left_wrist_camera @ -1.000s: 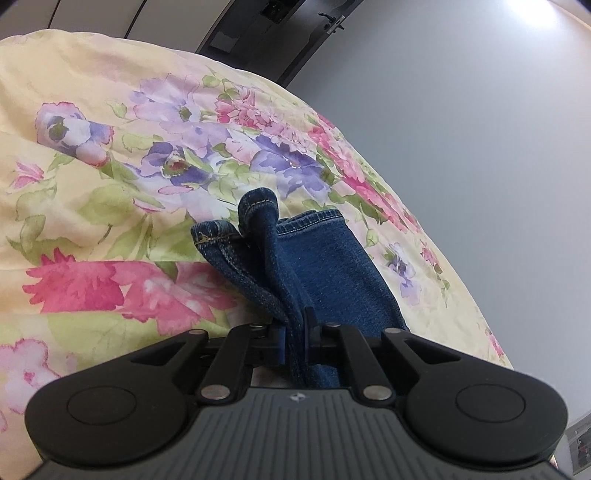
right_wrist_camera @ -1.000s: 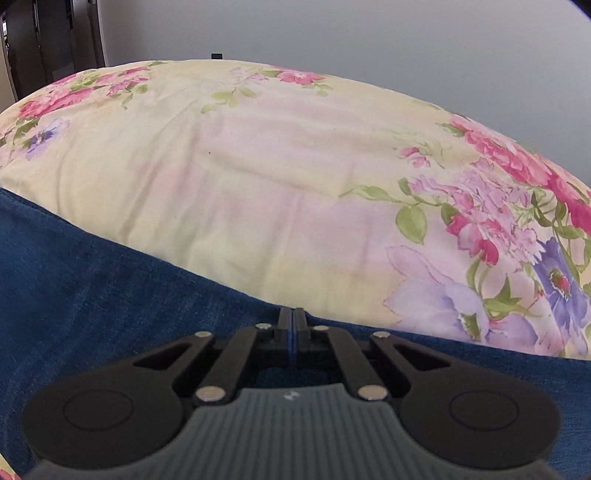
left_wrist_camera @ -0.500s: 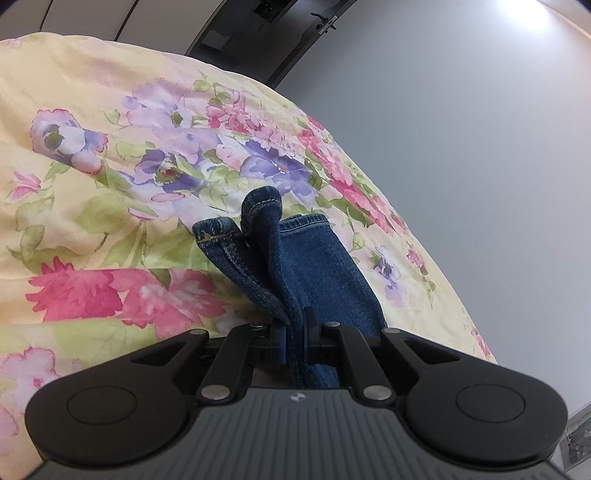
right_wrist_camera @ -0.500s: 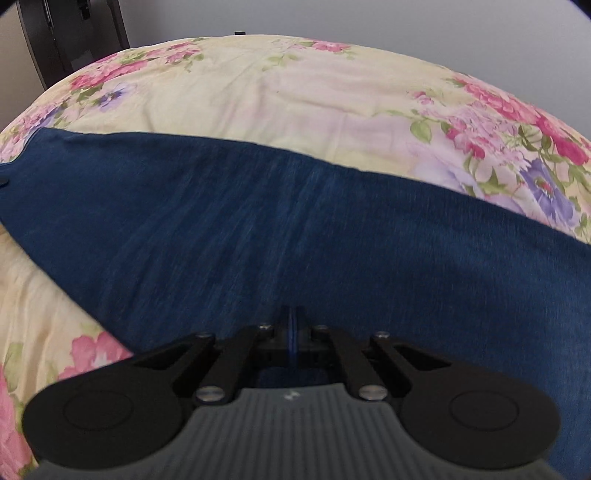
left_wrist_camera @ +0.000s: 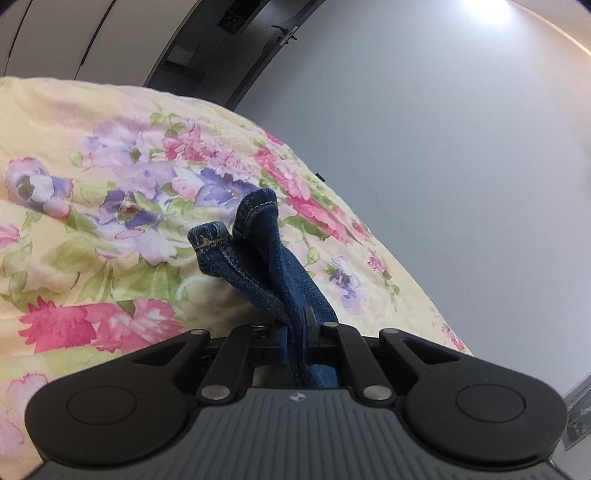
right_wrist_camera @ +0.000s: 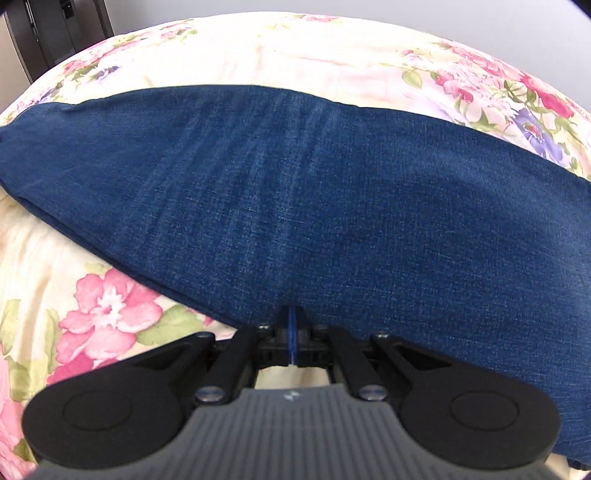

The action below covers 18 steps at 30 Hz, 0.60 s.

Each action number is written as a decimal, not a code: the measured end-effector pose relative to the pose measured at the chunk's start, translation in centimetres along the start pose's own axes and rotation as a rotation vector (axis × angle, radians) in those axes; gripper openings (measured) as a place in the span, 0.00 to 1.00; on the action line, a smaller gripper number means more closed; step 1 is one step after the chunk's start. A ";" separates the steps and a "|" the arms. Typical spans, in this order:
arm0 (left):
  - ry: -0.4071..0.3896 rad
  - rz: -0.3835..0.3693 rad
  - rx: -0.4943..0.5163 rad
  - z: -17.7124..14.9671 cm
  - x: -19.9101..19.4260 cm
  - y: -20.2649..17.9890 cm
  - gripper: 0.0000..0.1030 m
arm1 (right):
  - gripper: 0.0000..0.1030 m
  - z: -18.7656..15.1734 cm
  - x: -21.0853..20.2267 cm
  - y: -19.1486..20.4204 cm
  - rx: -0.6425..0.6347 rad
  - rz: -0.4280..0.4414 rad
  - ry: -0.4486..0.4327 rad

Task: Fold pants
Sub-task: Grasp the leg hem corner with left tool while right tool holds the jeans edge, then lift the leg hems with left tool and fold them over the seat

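Left wrist view: the left gripper (left_wrist_camera: 294,334) is pinching a bunched length of the blue denim pants (left_wrist_camera: 284,280) between its fingers, the pads pressing on the cloth from both sides. The two leg hems (left_wrist_camera: 236,225) are sticking up and away from the jaws, one cuff standing a little higher than the other, both curling over with the yellow stitching showing. The held cloth is hanging clear above the floral bedspread (left_wrist_camera: 92,258) — yellow ground, pink and purple flowers, green leaves. Behind the bed a plain grey wall (left_wrist_camera: 461,166) is filling the right half of the view; a dark doorway (left_wrist_camera: 221,33) is sitting at the top, and a bright light spot is glaring at the upper right.

Right wrist view: the right gripper (right_wrist_camera: 292,332) is pointing steeply down, its fingers pressed together at the near edge of the pants (right_wrist_camera: 314,192). A thin blue strip is showing in the seam between the pads; whether that is denim or the pad material I cannot tell. The denim is lying across the whole view as one broad, flat band, a fold edge running along its near left side. It is resting on the floral bedspread (right_wrist_camera: 99,306), which is showing both in front of the band and beyond it. Dark furniture (right_wrist_camera: 55,33) is standing at the upper left corner.
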<state>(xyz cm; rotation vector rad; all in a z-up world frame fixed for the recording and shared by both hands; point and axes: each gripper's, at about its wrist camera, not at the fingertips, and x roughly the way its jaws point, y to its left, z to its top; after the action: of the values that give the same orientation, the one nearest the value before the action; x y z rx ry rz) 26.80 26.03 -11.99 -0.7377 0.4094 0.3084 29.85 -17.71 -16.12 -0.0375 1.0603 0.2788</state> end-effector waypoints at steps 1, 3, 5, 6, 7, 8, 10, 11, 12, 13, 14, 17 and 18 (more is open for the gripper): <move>-0.008 -0.003 0.013 0.1 -0.5 -0.6 0.06 | 0.00 0.0 -0.6 -0.5 0.023 0.020 -0.013; -0.025 -0.018 0.029 0.4 -1.5 -2.3 0.05 | 0.00 -0.3 -1.7 -1.6 0.059 0.029 -0.034; -0.040 -0.026 0.071 0.7 -2.8 -4.8 0.05 | 0.00 -0.6 -2.9 -2.8 0.068 0.013 -0.060; -0.049 -0.038 0.100 0.8 -3.6 -6.5 0.05 | 0.00 -0.9 -3.6 -3.6 0.077 0.011 -0.073; -0.059 -0.050 0.131 1.0 -4.4 -8.2 0.05 | 0.00 -1.1 -4.3 -4.3 0.090 0.014 -0.086; -0.070 -0.060 0.167 1.1 -5.2 -10.0 0.05 | 0.00 -1.3 -5.2 -5.3 0.109 0.022 -0.099; -0.096 -0.094 0.240 1.1 -7.1 -14.0 0.05 | 0.00 -1.8 -6.6 -7.1 0.133 0.031 -0.122; -0.108 -0.109 0.274 0.9 -8.0 -16.1 0.05 | 0.00 -2.2 -7.5 -8.0 0.145 0.031 -0.139; -0.120 -0.123 0.313 0.5 -8.9 -18.3 0.05 | 0.00 -2.5 -8.3 -9.0 0.155 0.032 -0.154; -0.131 -0.135 0.352 0.0 -9.7 -20.6 0.05 | 0.00 -2.8 -9.0 -9.9 0.165 0.032 -0.166; -0.139 -0.145 0.387 -0.6 -10.4 -22.8 0.05 | 0.00 -3.2 -9.8 -11.0 0.177 0.030 -0.179; -0.153 -0.173 0.485 -3.3 -12.3 -29.3 0.05 | 0.00 -4.6 -11.6 -14.6 0.204 0.029 -0.206; -0.151 -0.186 0.513 -4.4 -12.7 -31.4 0.05 | 0.00 -5.0 -12.1 -15.7 0.213 0.026 -0.213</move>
<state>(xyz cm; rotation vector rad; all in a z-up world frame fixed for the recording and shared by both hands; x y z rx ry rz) 27.38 -0.69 9.25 -0.2446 0.2570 0.0744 23.91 -36.17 -9.77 0.1934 0.8739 0.1871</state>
